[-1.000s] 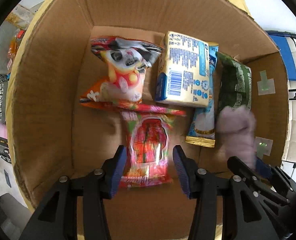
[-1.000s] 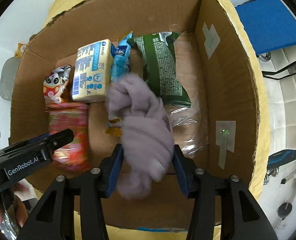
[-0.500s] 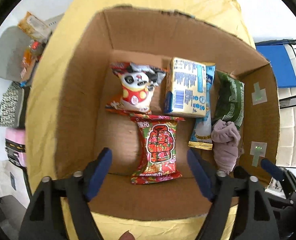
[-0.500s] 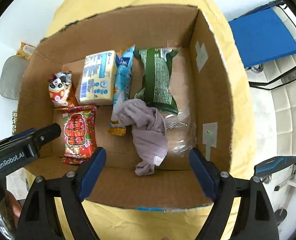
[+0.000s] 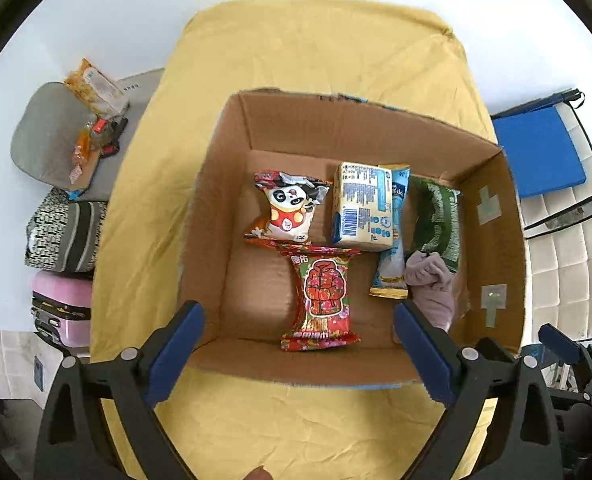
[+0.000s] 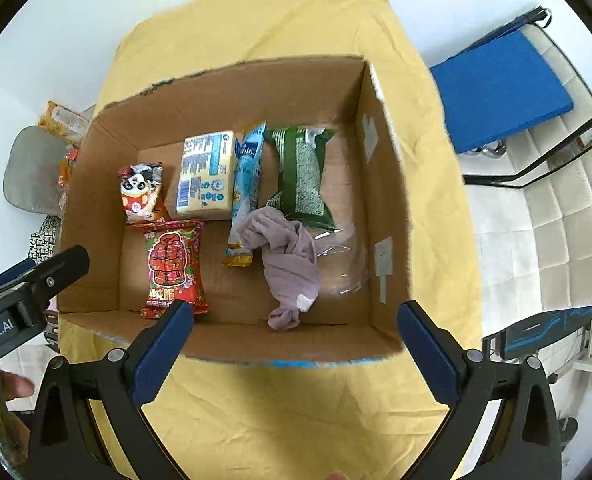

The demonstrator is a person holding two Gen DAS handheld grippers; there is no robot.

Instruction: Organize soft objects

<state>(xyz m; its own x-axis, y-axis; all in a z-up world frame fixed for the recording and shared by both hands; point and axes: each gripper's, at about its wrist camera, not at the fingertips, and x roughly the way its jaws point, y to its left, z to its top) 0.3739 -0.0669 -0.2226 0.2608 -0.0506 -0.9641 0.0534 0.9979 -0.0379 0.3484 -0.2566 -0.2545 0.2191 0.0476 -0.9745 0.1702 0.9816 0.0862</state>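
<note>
A cardboard box stands on a yellow cloth. On its floor lie a red snack packet, a panda packet, a cream tissue pack, a light blue packet, a green packet and a mauve cloth. My left gripper hangs above the box's near edge, jaws still opening, nothing between them. My right gripper hangs likewise, jaws opening and empty.
The yellow cloth covers the table around the box. Left of it sit a grey seat with snack packets, a patterned bag and a pink suitcase. A blue-cushioned chair stands at the right. Clear plastic film lies in the box.
The left jaws opened off the red packet and the right jaws off the mauve cloth; both things now lie in the box. Both grippers rose up out of the box.
</note>
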